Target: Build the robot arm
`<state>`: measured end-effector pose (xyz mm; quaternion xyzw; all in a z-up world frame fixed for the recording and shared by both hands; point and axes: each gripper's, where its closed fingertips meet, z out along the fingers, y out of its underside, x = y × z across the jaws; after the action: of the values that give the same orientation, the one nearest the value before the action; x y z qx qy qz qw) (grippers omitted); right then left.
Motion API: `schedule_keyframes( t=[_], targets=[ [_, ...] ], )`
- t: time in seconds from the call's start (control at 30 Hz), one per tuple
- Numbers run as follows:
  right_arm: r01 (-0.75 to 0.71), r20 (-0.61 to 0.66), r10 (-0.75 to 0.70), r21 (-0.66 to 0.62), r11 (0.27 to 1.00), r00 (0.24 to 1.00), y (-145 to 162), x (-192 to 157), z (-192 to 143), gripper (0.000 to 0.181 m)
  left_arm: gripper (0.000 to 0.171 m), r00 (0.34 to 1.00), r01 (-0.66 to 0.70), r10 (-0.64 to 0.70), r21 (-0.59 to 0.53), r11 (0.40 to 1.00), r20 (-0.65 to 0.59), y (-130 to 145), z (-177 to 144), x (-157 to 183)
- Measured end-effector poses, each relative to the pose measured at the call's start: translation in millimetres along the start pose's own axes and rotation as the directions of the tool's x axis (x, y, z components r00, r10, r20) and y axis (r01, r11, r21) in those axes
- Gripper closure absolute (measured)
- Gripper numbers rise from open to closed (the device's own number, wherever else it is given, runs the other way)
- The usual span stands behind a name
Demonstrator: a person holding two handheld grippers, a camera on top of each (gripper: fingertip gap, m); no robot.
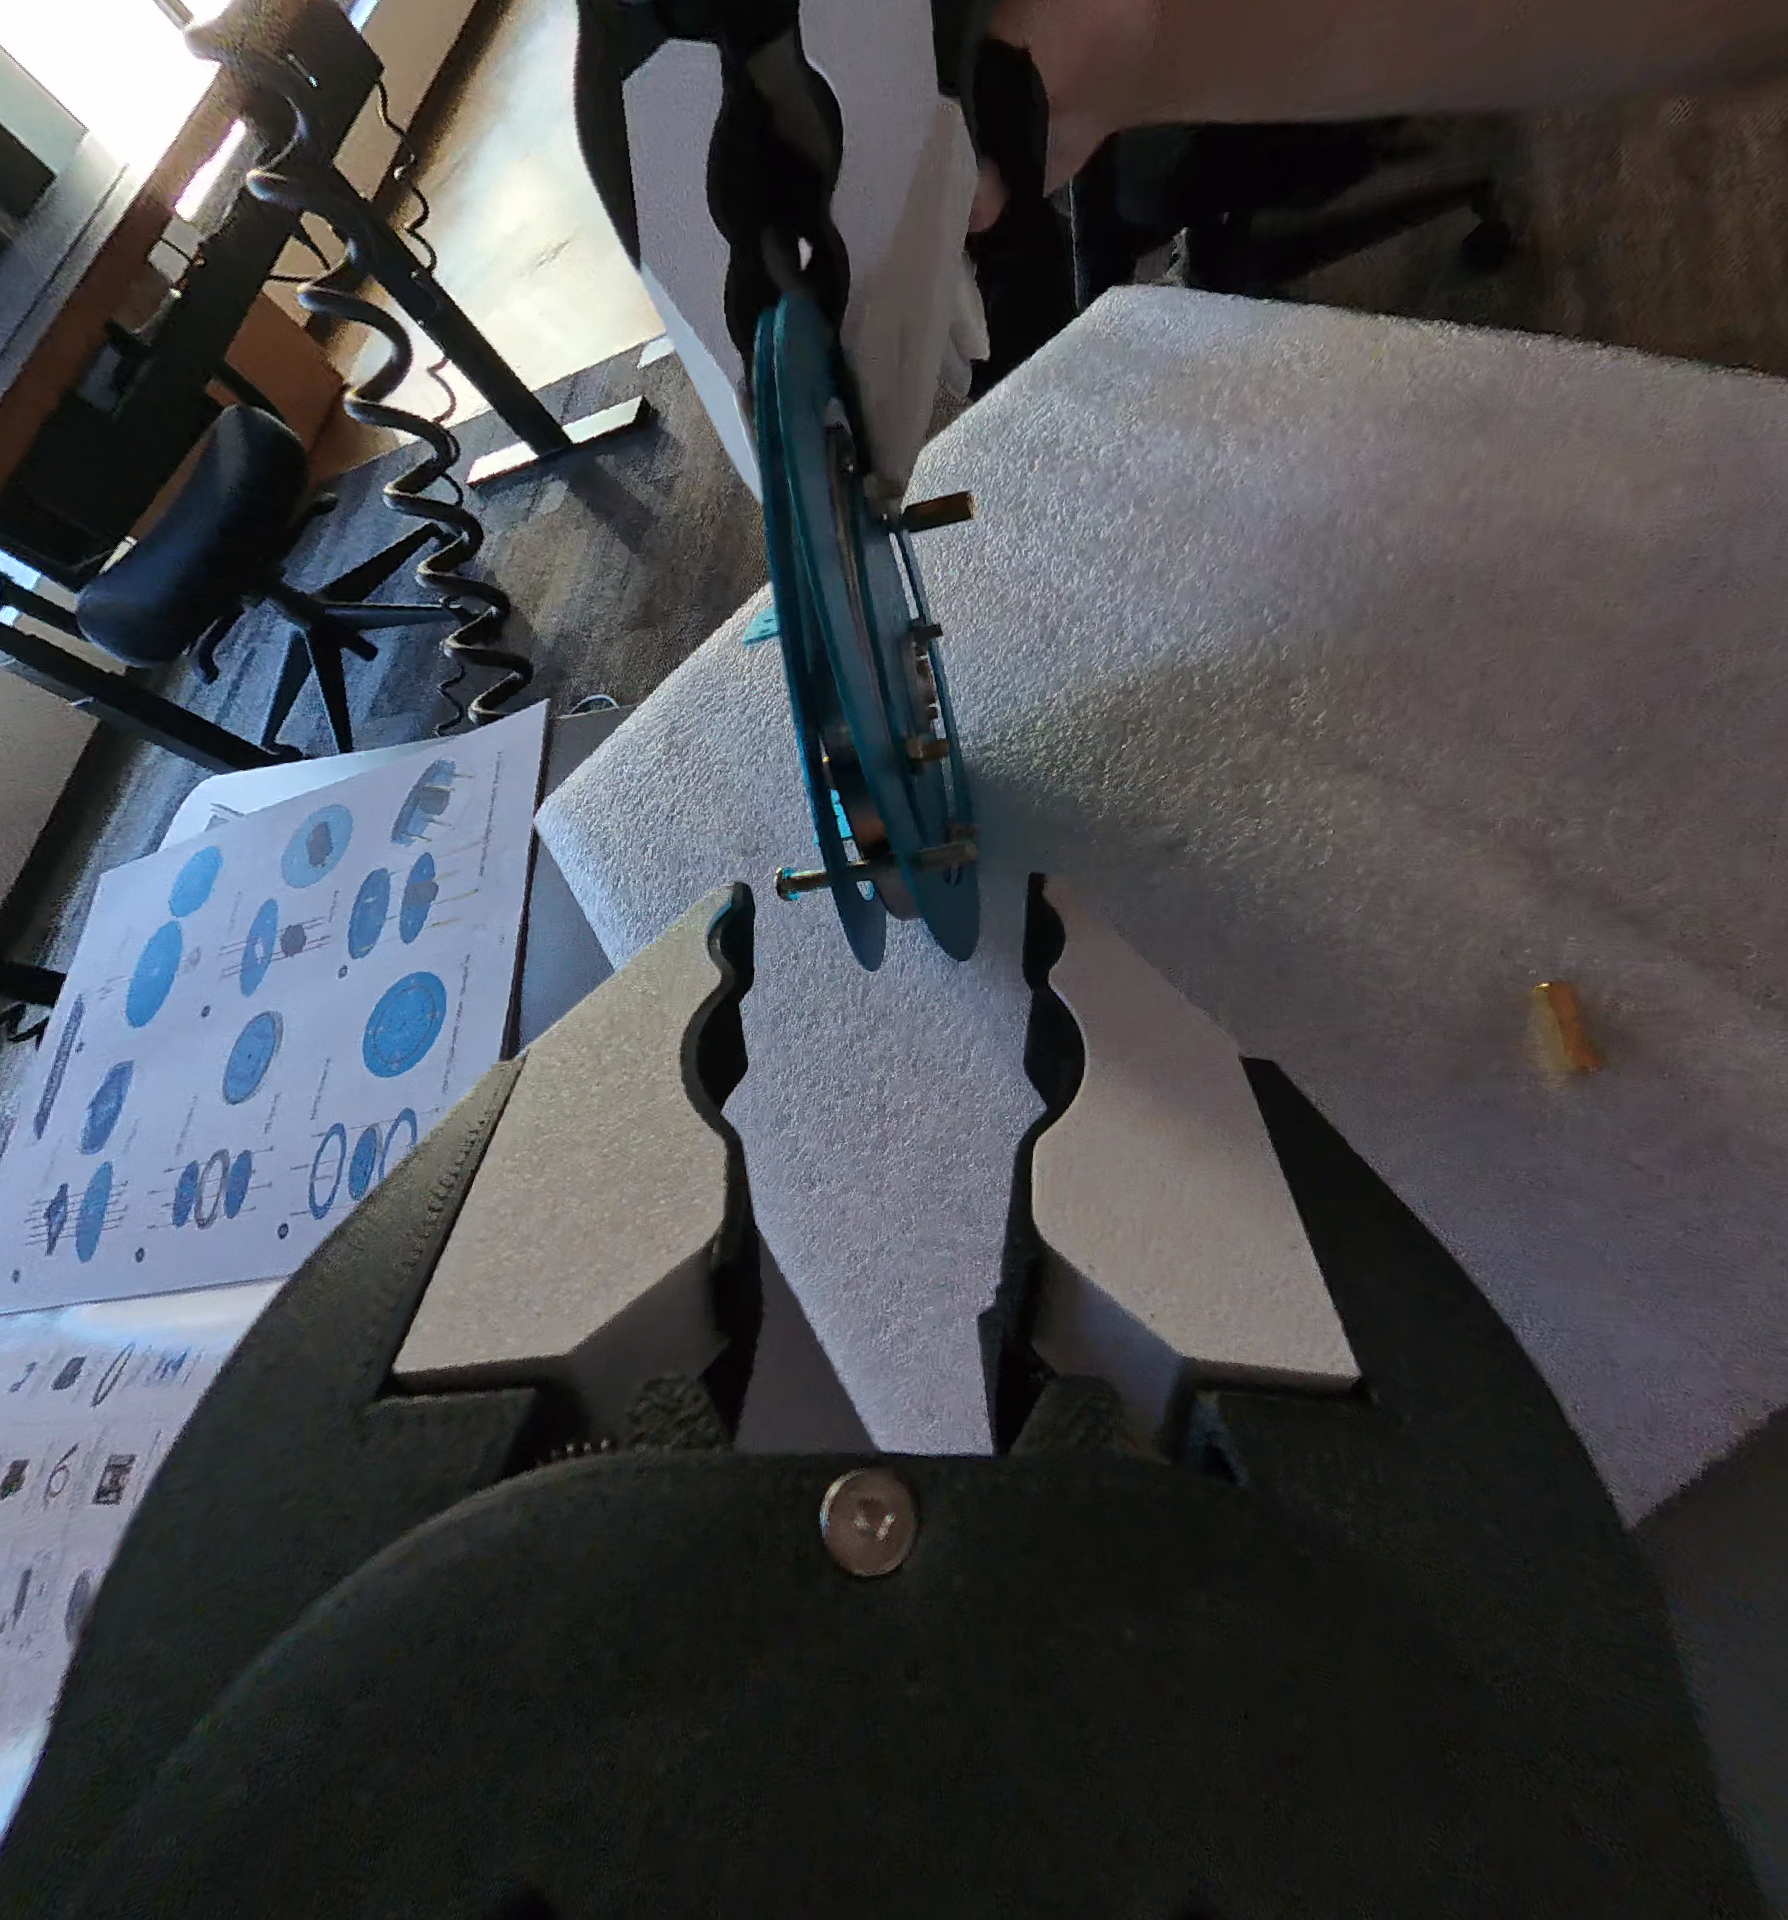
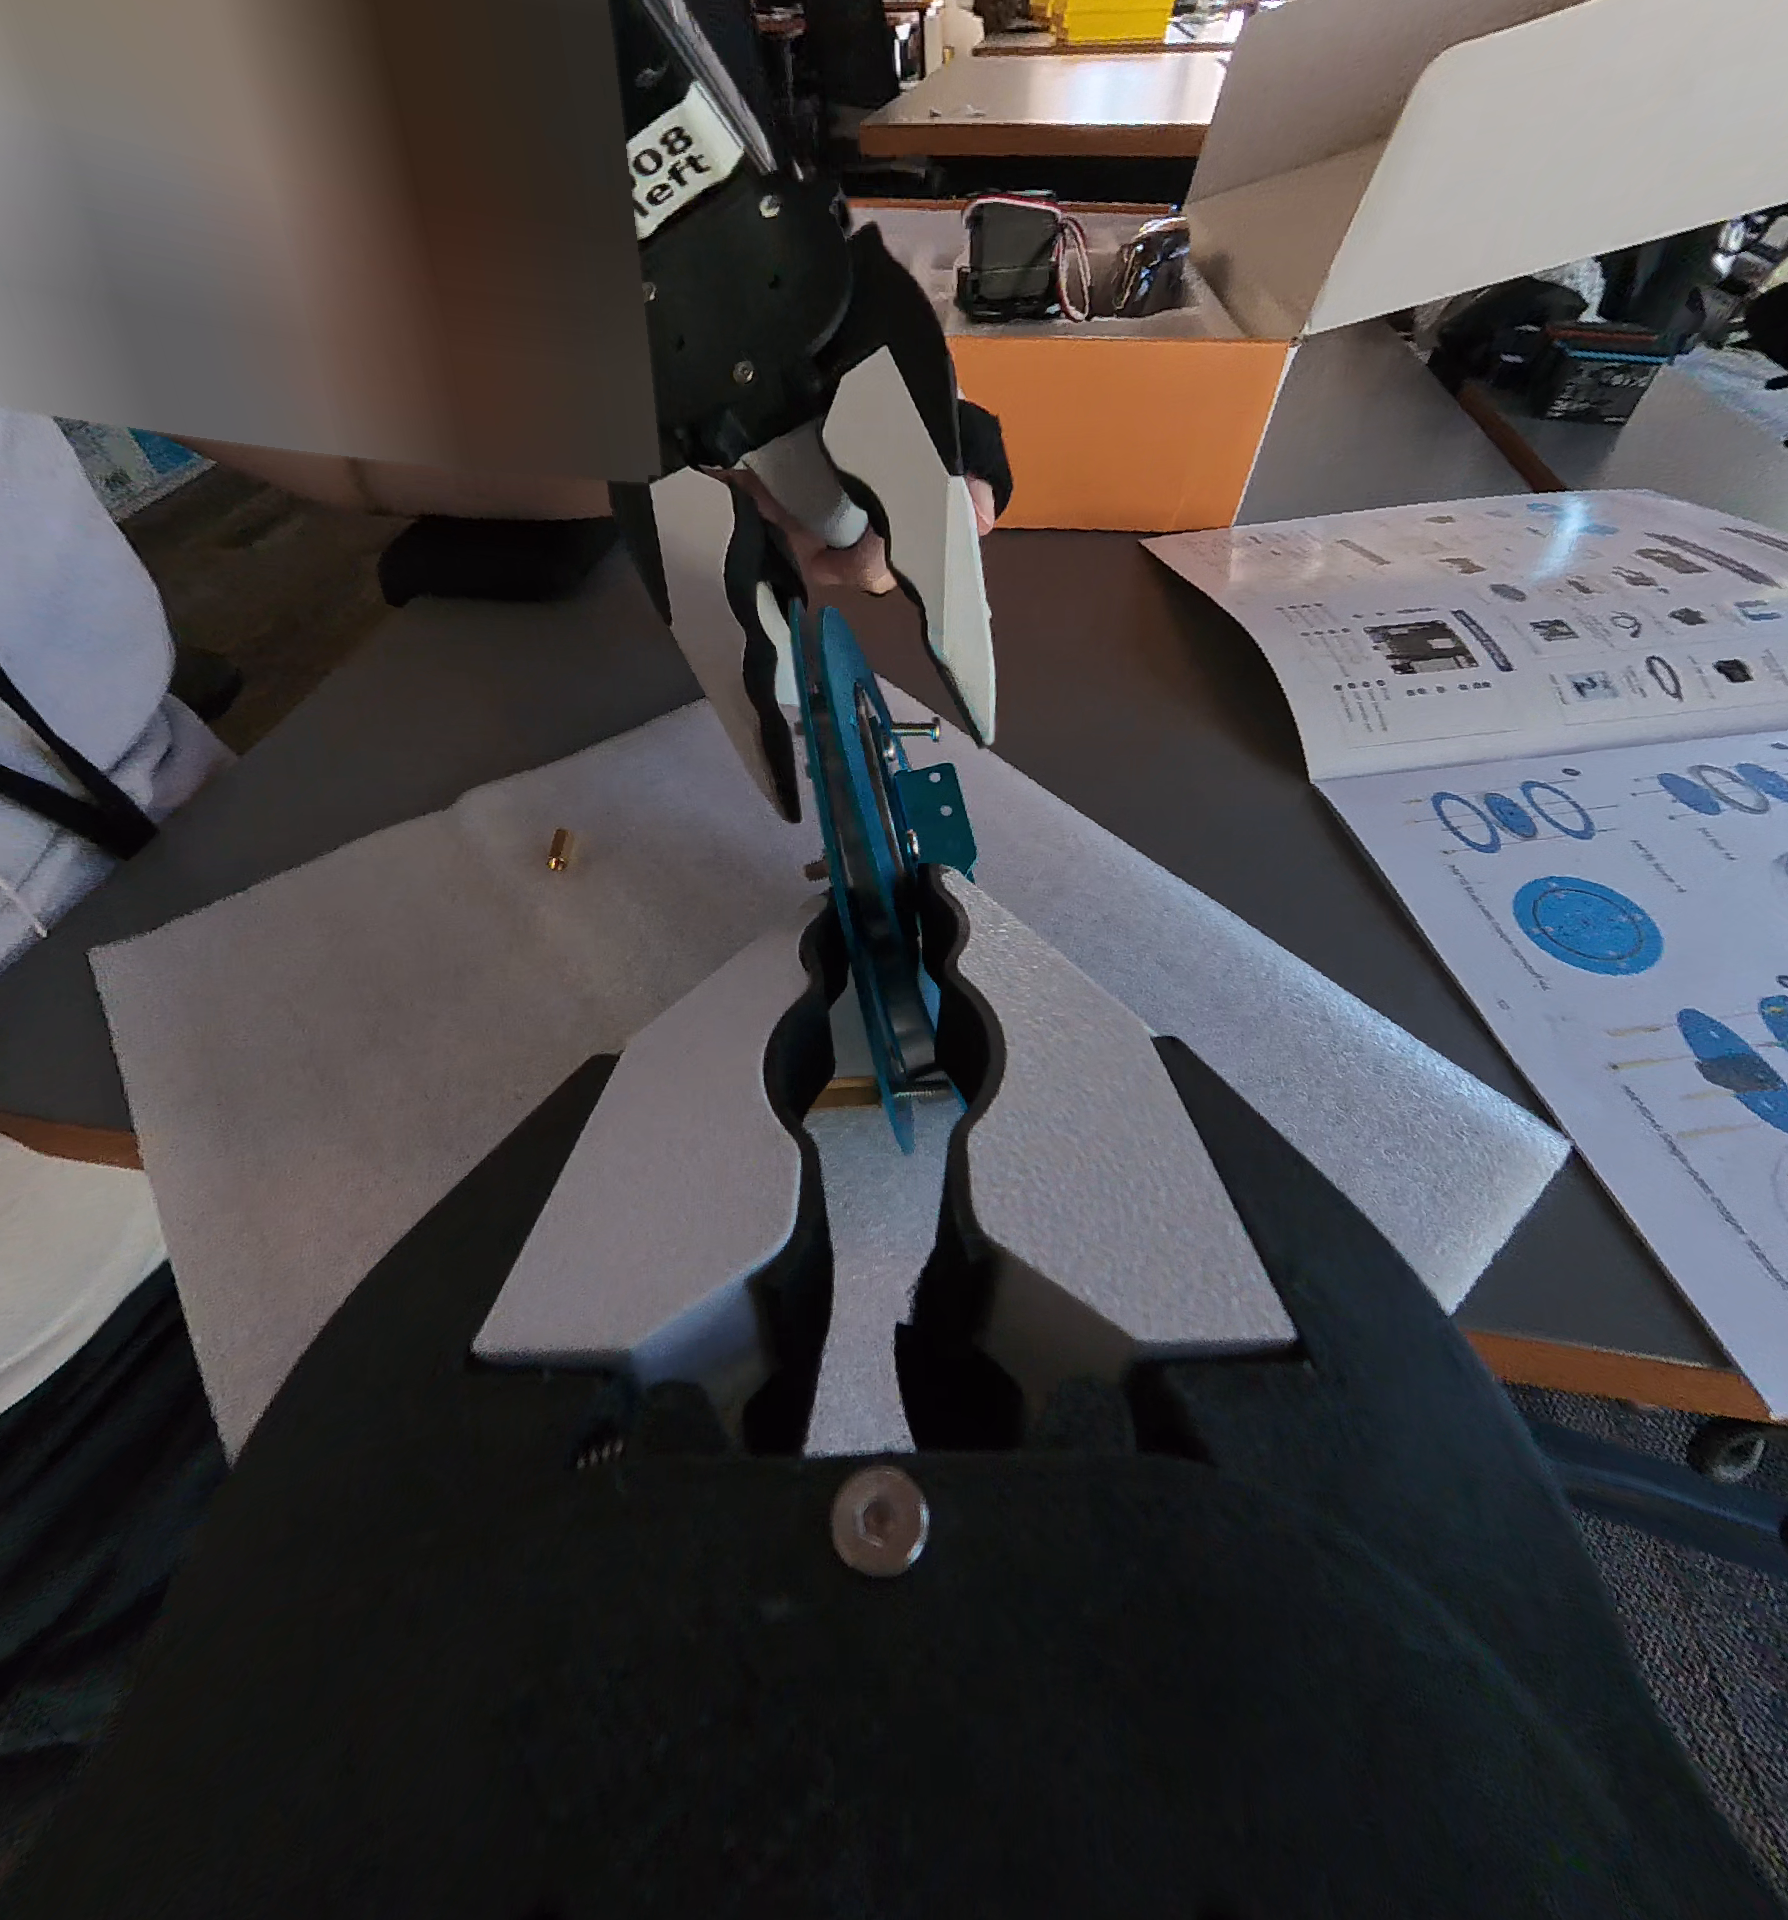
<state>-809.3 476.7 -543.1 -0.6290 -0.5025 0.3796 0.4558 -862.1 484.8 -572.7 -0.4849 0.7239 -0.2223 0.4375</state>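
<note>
A blue disc assembly (image 2: 848, 727), two round plates joined by brass standoffs and screws, stands on edge over a white foam sheet (image 2: 350, 1039). My right gripper (image 2: 882, 904) is shut on its near edge. My left gripper (image 2: 885, 769) is open, and its fingers straddle the far edge without clamping it. In the left wrist view the disc assembly (image 1: 859, 675) has its rim between the open left gripper's tips (image 1: 888, 904), and a screw (image 1: 796, 883) sticks out sideways. The right gripper's fingers (image 1: 765, 187) hold it from above. A loose brass standoff (image 1: 1565, 1029) lies on the foam, also in the right wrist view (image 2: 557, 850).
The foam sheet (image 1: 1389, 675) lies on a dark grey table (image 2: 1129, 623). An open instruction booklet (image 2: 1596, 935) with blue diagrams lies beside it. An open orange and white box (image 2: 1108, 416) of parts stands behind. An office chair (image 1: 183, 540) and a coiled cable (image 1: 422, 468) are beyond the table. The tips of one gripper are about 7 centimeters away from the tips of the other.
</note>
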Motion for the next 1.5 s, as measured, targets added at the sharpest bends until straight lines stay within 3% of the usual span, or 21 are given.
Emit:
schedule_keyframes(
  t=[0.1,0.13,0.2,0.3,0.33,0.37,0.87,1.13,1.33,1.5],
  targets=[
    [0.002,0.019,-0.002,-0.004,1.0,1.0,0.4,2.6,-0.4,0.169,0.13,1.0,0.019,-0.019,-0.001,1.0,0.0,2.0,3.2,-1.2],
    [0.002,0.025,-0.001,-0.004,1.0,1.0,0.5,2.8,-0.5,0.169,0.14,0.999,0.032,-0.032,0.009,0.999,0.018,2.1,3.4,-5.1],
    [-0.003,0.022,0.003,0.0,1.0,1.0,0.5,5.3,-0.7,0.17,0.142,0.996,0.085,-0.085,0.026,0.996,0.012,3.3,4.3,-8.8],
    [-0.039,0.023,0.039,0.014,0.999,0.999,0.5,10.1,-0.7,0.17,0.144,0.984,0.177,-0.176,0.036,0.984,-0.028,5.4,5.7,-11.5],
    [-0.058,0.031,0.058,0.019,0.998,0.998,0.4,11.0,-0.4,0.17,0.155,0.978,0.202,-0.2,0.039,0.979,-0.063,5.6,6.1,-8.5],
    [-0.07,0.035,0.069,0.02,0.997,0.997,0.7,12.5,-0.1,0.17,0.156,0.967,0.244,-0.239,0.045,0.969,-0.087,5.5,6.4,-7.5],
    [-0.199,0.025,0.201,-0.081,0.977,0.979,-3.0,23.7,7.4,0.17,0.156,0.888,0.451,-0.444,0.046,0.891,-0.121,9.6,4.5,-16.7],
    [-0.269,0.107,0.275,-0.072,0.961,0.955,-36.6,-0.5,35.5,0.17,0.157,0.841,0.528,-0.522,0.006,0.849,-0.145,0.8,-46.7,-3.2],
    [-0.364,0.169,0.382,-0.127,0.923,0.909,-18.3,-18.2,69.5,0.169,0.157,0.807,0.571,-0.574,-0.059,0.819,-0.139,25.3,-66.3,23.9],
    [-0.324,0.161,0.331,-0.069,0.943,0.93,-14.3,-18.1,69.3,0.169,0.156,0.834,0.544,-0.542,-0.014,0.839,-0.106,26.8,-63.9,22.1]
  ],
)
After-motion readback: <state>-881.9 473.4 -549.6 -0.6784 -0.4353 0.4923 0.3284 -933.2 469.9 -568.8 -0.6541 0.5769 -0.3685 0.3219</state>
